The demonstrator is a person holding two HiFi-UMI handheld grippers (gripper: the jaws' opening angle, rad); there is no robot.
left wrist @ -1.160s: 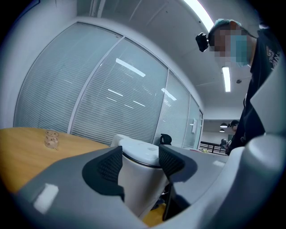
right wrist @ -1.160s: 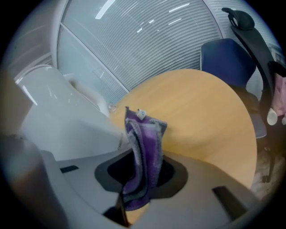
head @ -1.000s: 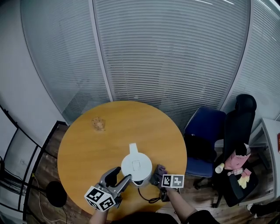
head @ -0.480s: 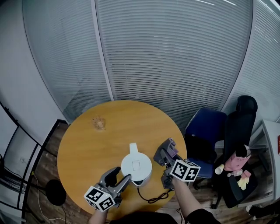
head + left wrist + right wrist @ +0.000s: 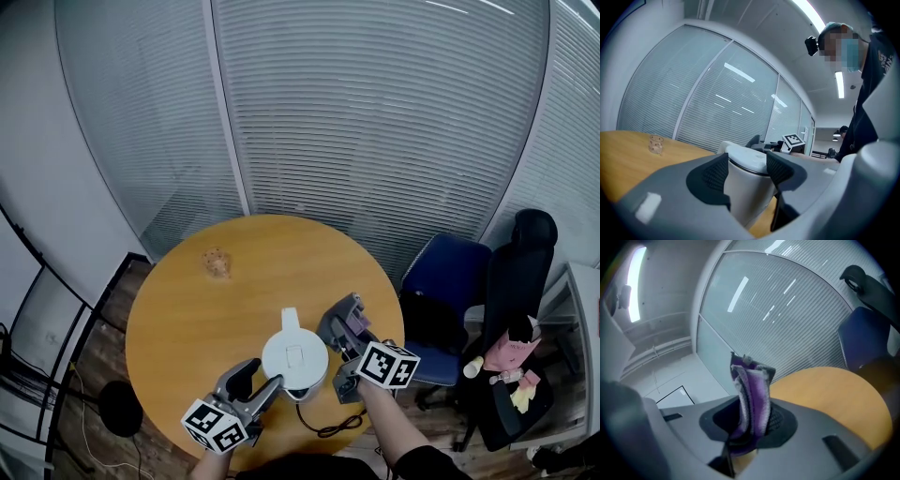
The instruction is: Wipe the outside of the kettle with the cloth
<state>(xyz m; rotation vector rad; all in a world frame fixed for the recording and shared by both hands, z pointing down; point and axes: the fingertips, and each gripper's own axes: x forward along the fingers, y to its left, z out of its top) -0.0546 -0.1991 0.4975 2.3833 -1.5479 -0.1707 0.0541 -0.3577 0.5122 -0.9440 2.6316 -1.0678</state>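
Kettle (image 5: pixel 294 358): white, upright, near the front edge of the round table (image 5: pixel 187 309). I log my left gripper (image 5: pixel 262 377) clamped on the kettle's near side. Right gripper (image 5: pixel 345 323): just right of the kettle, jaws pinching the purple cloth (image 5: pixel 751 401). Small glass (image 5: pixel 217 263): well apart, far left.

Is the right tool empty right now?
No, the right tool is clamped on the purple cloth, which stands up between its jaws.

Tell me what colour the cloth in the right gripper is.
The cloth is purple with whitish streaks, best in right gripper view.
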